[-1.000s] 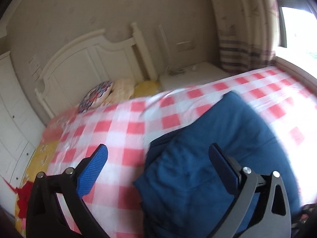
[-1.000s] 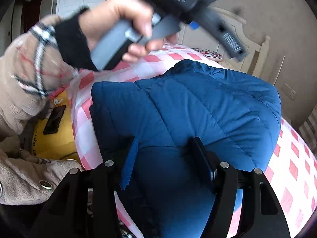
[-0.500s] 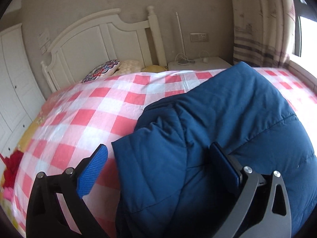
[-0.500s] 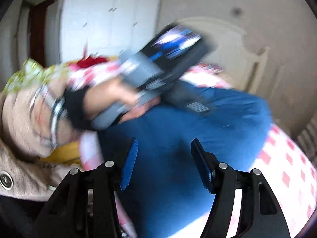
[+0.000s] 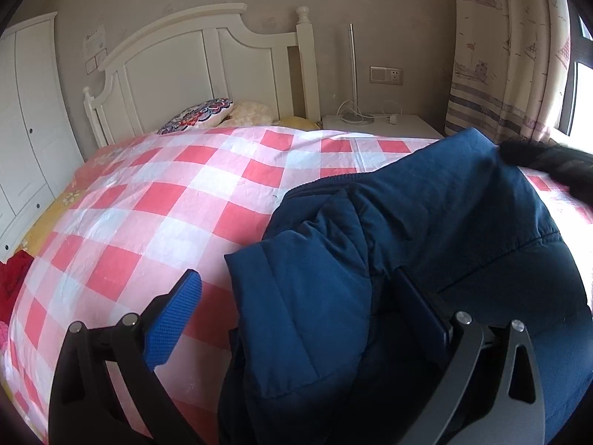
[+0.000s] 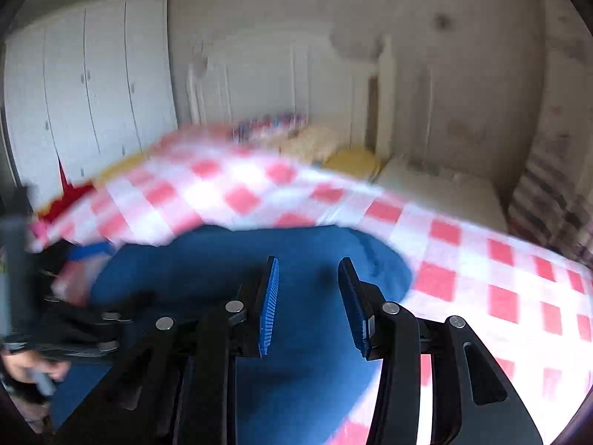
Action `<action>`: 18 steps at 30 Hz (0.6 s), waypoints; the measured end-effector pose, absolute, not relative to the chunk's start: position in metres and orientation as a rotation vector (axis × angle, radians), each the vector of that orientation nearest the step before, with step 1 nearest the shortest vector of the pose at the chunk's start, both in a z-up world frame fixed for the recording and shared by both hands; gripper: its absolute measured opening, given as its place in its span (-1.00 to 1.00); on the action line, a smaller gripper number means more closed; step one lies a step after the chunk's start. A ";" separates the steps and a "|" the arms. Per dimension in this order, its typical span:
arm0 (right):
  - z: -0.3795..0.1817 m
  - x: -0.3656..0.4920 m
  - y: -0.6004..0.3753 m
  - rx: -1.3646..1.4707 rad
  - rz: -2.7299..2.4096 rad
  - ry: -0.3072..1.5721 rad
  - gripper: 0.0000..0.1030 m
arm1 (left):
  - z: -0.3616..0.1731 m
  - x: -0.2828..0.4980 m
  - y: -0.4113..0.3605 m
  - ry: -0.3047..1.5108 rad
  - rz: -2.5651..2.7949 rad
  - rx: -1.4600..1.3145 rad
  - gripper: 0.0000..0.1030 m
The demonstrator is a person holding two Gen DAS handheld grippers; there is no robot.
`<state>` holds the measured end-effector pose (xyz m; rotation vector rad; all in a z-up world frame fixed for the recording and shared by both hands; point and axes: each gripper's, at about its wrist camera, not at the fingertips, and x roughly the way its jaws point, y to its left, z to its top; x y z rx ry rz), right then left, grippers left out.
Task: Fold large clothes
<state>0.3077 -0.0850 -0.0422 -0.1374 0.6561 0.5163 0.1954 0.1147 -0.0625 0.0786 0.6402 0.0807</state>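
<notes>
A dark blue padded jacket (image 5: pixel 426 244) lies bunched on the red-and-white checked bedcover (image 5: pixel 166 207). Its black fur trim (image 5: pixel 548 165) shows at the far right. My left gripper (image 5: pixel 296 296) is wide open, low over the jacket's near edge, its right finger pressed among the folds. In the blurred right wrist view the jacket (image 6: pixel 259 259) lies under my right gripper (image 6: pixel 307 293), which is open and empty just above the cloth. The left gripper and the hand holding it (image 6: pixel 33 363) show at that view's lower left.
A white headboard (image 5: pixel 207 59) and pillows (image 5: pixel 200 115) stand at the bed's far end. A white nightstand (image 5: pixel 381 126) with a lamp and cable is beside it. White wardrobe doors (image 5: pixel 26 129) line the left. A curtain (image 5: pixel 500 55) hangs at the right. A red item (image 5: pixel 13 278) lies at the left bed edge.
My left gripper has dropped lower and closer over the jacket. My right gripper has swung fast to the right, from facing the person to facing the headboard; the left hand now sits at its lower left.
</notes>
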 end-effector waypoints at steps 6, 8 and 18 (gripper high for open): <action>-0.078 0.336 -0.067 -0.193 0.541 0.821 -0.13 | -0.069 0.206 0.134 0.712 0.040 -0.034 0.96; -0.073 0.336 -0.064 -0.240 0.536 0.844 -0.12 | -0.070 0.206 0.135 0.711 0.034 -0.042 0.96; -0.054 0.362 -0.092 -0.099 0.438 0.799 -0.12 | -0.069 0.203 0.132 0.708 0.047 -0.031 0.96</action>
